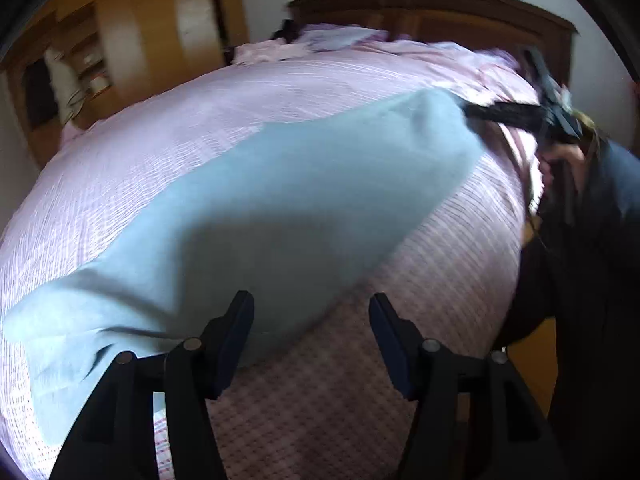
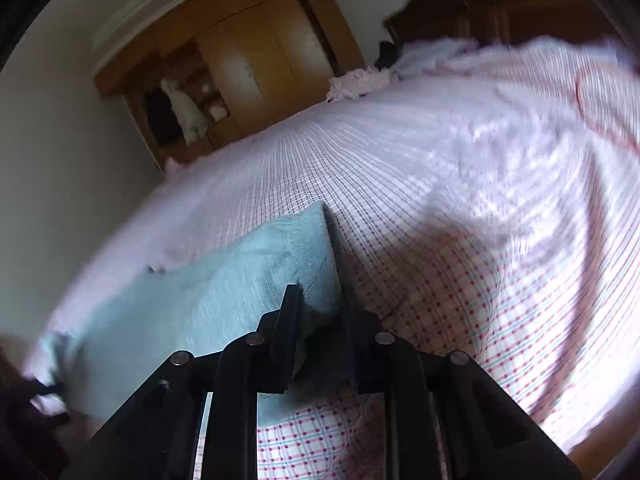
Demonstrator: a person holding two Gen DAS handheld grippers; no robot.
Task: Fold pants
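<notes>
Two black grippers, left gripper point(image 1: 311, 316) jaws spread wide, empty, above light blue fabric pants point(image 1: 248, 208), right gripper point(image 2: 320, 304) clamped on pants' hem, far end blurred.

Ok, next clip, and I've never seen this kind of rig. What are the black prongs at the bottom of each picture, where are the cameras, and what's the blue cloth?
There is no robot here. A person holds a hand-operated gripper in each hand, and each carries a wide-angle camera looking along its two fingers, so the black prongs are the gripper's own fingers.

The left camera shows the left gripper open and holding nothing, just above the light blue pants spread on the bed with its pink checked cover. At the far end you can see the right gripper at the cloth's edge.

The right camera shows that right gripper up close, shut on one end of the pants.

A wooden wardrobe and a dark headboard stand behind. Both pictures are blurred.
</notes>
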